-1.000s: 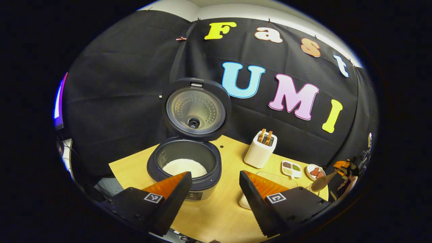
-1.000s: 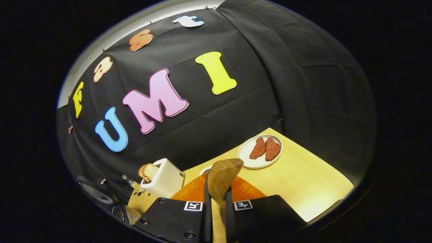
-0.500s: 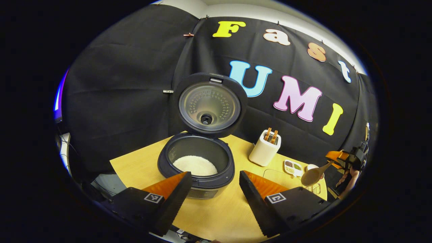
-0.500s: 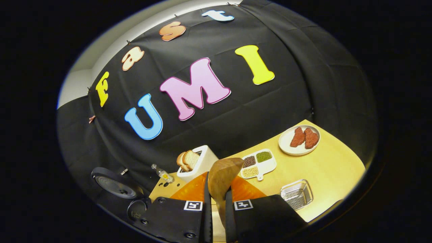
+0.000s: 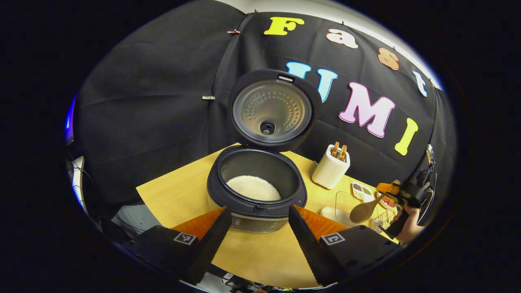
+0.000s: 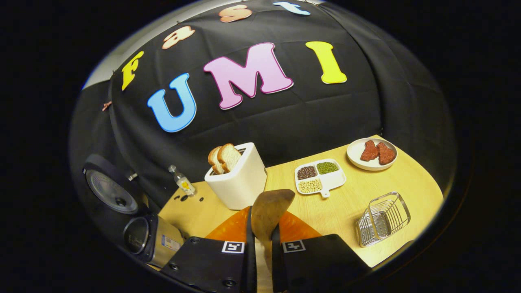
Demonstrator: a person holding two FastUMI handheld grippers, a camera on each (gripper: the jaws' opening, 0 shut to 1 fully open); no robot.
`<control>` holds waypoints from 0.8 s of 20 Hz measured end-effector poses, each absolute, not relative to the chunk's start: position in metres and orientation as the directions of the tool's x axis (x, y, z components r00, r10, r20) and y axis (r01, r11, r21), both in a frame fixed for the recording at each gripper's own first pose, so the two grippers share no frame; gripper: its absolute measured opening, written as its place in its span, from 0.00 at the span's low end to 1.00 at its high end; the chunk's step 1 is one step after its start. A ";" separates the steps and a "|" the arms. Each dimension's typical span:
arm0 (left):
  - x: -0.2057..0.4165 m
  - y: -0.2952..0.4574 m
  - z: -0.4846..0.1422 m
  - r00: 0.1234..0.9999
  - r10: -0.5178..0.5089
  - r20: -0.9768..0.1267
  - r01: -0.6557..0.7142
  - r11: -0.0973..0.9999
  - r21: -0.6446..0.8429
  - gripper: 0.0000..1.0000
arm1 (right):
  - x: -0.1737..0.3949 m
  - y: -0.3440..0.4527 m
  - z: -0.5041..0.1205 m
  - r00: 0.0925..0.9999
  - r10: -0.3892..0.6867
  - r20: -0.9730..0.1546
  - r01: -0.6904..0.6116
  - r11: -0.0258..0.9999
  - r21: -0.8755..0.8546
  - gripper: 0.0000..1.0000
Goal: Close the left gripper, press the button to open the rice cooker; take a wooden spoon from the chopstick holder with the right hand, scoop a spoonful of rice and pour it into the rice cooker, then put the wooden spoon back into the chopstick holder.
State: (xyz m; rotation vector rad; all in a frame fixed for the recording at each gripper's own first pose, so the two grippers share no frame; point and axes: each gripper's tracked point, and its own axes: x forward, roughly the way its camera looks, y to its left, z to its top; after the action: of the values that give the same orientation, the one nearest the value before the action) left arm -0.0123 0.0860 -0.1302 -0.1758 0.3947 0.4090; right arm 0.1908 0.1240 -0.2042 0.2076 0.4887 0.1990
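Observation:
The dark rice cooker stands open on the wooden table, its lid raised and white rice in the pot. My left gripper hangs open just in front of the cooker, holding nothing. At the far right of the left gripper view, a hand carries my right gripper above the table with the wooden spoon. In the right gripper view the right gripper is shut on the wooden spoon, bowl pointing forward. The cooker lies low at that view's left.
A white toaster with bread slices stands behind the spoon, a small bottle to its left. A divided dish of beans, a plate of meat and a wire basket sit to the right, near the table edge.
The left gripper has drawn nearer the open cooker. The right gripper, still shut on the spoon, has tilted down and swung left, bringing the toaster, basket and cooker into its view.

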 end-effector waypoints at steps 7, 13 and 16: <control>-0.006 0.099 -0.133 0.854 0.331 -0.403 -0.399 0.912 -0.098 0.95 | 0.181 0.167 -0.239 0.846 0.248 -0.473 -0.166 0.964 0.210 0.19; -0.015 0.107 -0.137 0.855 0.320 -0.408 -0.403 0.906 -0.132 0.95 | 0.160 0.199 -0.248 0.785 0.301 -0.541 -0.128 0.934 0.333 0.19; -0.024 0.115 -0.134 0.855 0.325 -0.404 -0.413 0.898 -0.152 0.95 | 0.155 0.202 -0.251 0.751 0.315 -0.580 -0.045 0.901 0.432 0.19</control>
State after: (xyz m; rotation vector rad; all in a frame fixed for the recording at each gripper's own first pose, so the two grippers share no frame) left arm -0.0244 0.1149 -0.1340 -0.2385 0.3807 0.3915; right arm 0.1551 0.2020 -0.2506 0.4108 0.6979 0.2030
